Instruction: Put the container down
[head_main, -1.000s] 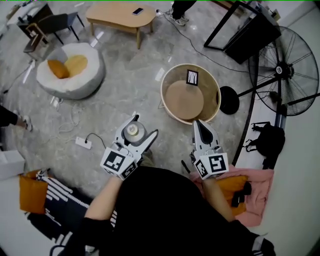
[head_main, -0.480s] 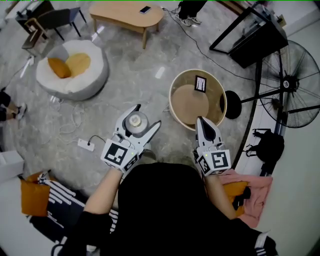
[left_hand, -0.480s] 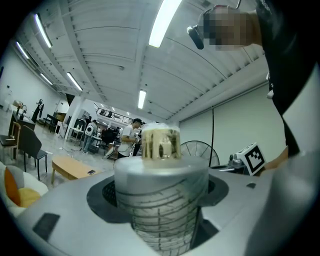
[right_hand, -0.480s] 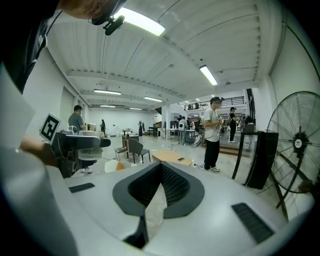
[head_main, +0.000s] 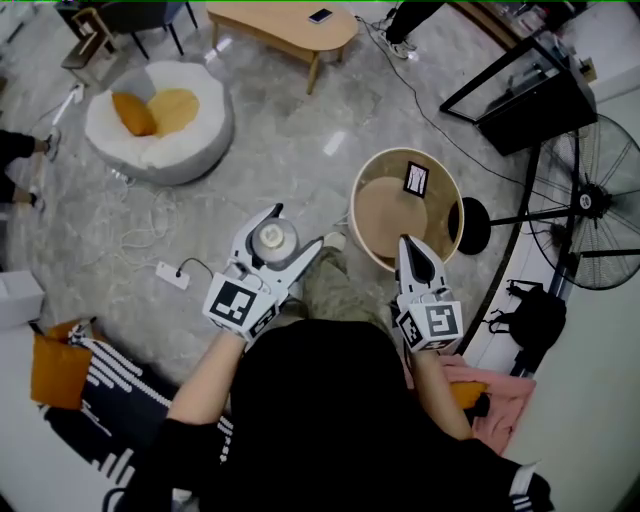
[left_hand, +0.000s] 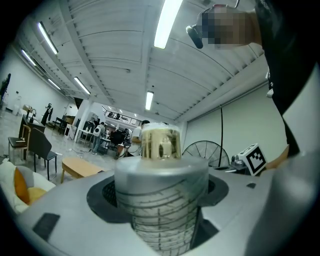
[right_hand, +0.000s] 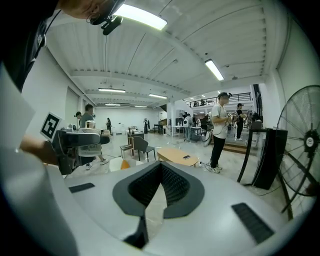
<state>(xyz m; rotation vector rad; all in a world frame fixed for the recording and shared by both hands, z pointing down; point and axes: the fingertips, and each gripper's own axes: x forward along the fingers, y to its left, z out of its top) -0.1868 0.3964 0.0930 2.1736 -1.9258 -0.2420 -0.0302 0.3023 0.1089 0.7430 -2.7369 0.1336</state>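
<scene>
Container (head_main: 272, 240), a lidded pot with a gold knob on top, stands upright, clamped between the jaws of the left gripper (head_main: 296, 228), in the air to the left of the round tray table (head_main: 455, 195). The right gripper (head_main: 408, 248), jaws together on nothing, hangs by the table's near rim. From where I stand, letting go this high would drop it on the hard floor (head_main: 300, 140). Lowering it tilted could tip it over.

Round tub (head_main: 390, 215): tan, on the grey floor (head_main: 280, 150); marker card (head_main: 416, 179) leaning against its inner wall.
Beanbag (head_main: 165, 150): white, two orange cushions (head_main: 135, 113) in it.
Tabletop (head_main: 265, 20): low, wooden, phone (head_main: 321, 15) lying on it.
Fan (head_main: 582, 202): black, standing, far right.
Power strip (head_main: 172, 275): white, on floor, cabled.
Pink cloth (head_main: 500, 415): lower right.
</scene>
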